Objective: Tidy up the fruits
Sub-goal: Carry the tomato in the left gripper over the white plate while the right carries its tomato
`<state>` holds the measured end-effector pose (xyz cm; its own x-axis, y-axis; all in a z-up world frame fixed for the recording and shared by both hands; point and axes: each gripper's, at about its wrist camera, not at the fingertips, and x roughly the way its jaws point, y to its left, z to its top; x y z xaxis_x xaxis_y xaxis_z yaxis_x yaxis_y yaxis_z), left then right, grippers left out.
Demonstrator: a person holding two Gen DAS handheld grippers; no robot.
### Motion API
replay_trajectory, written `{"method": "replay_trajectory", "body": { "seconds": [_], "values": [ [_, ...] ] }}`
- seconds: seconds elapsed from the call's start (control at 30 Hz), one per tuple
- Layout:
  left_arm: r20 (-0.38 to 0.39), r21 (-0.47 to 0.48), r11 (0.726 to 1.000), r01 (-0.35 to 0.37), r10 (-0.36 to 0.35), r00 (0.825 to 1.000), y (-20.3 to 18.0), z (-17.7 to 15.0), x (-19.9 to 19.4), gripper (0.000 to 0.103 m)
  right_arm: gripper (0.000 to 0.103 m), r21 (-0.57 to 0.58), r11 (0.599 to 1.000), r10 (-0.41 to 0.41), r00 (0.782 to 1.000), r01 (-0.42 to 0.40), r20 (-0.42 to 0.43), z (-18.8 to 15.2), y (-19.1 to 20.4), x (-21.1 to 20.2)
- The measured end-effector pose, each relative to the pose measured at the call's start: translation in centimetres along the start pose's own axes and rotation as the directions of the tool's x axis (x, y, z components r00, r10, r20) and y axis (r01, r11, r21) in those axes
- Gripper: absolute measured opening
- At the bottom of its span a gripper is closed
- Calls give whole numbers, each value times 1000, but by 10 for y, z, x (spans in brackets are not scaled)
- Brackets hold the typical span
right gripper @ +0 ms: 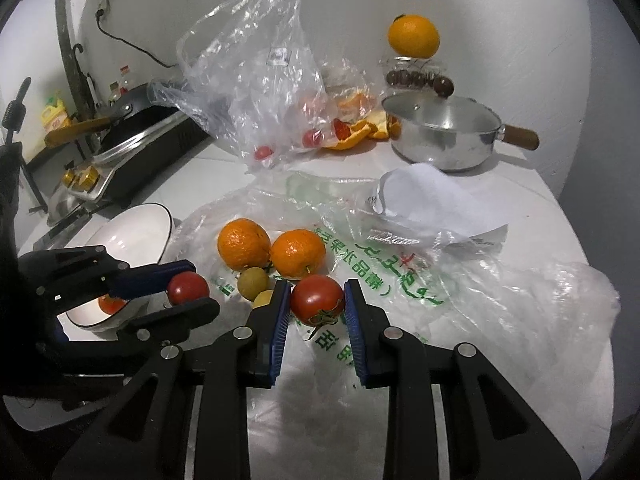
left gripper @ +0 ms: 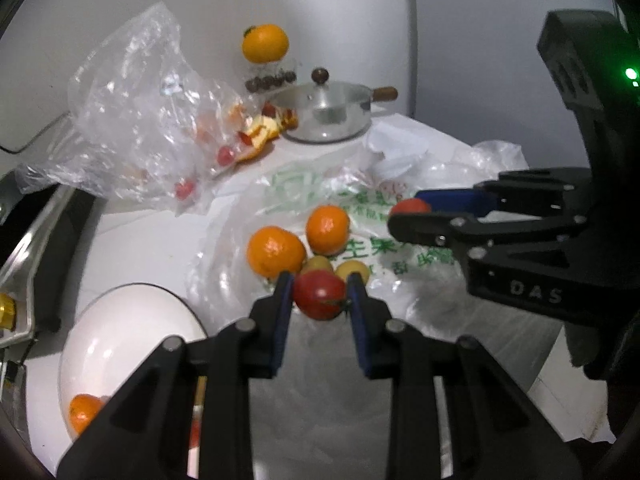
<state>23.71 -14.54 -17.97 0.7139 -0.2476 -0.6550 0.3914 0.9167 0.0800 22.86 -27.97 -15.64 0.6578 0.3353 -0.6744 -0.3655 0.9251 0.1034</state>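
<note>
My left gripper (left gripper: 320, 286) is shut on a red tomato (left gripper: 319, 294), just in front of two oranges (left gripper: 275, 251) and two small yellow-green fruits (left gripper: 352, 271) on a printed plastic bag (left gripper: 304, 188). My right gripper (right gripper: 317, 300) is shut on another red tomato (right gripper: 317, 299) over the same bag. In the right wrist view the left gripper (right gripper: 188, 288) holds its tomato (right gripper: 188, 287) beside the white bowl (right gripper: 132, 232). The bowl (left gripper: 128, 320) holds an orange (left gripper: 82, 412) and a tomato (right gripper: 110, 304).
A clear bag (left gripper: 132, 120) with small tomatoes and orange peel (left gripper: 264, 128) lies at the back. A steel pot (left gripper: 324, 112) with lid stands behind, an orange (left gripper: 265, 43) on a glass jar beyond it. A stove with pan (right gripper: 132, 136) is at left.
</note>
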Motion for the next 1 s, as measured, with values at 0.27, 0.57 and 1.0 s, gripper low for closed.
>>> {"method": "replay_trajectory", "body": {
  "seconds": [0.27, 0.57, 1.0],
  "values": [
    [65, -20, 1000, -8, 10, 998, 5, -1, -33, 28, 29, -29, 999, -18, 998, 20, 66, 4, 16, -30],
    [172, -51, 999, -11, 20, 985, 16, -5, -80, 28, 29, -31, 998, -54, 988, 59, 142, 9, 35, -61],
    [239, -88, 996, -27, 48, 970, 36, -22, -126, 28, 29, -72, 994, -63, 977, 80, 205, 11, 73, -93]
  ]
}}
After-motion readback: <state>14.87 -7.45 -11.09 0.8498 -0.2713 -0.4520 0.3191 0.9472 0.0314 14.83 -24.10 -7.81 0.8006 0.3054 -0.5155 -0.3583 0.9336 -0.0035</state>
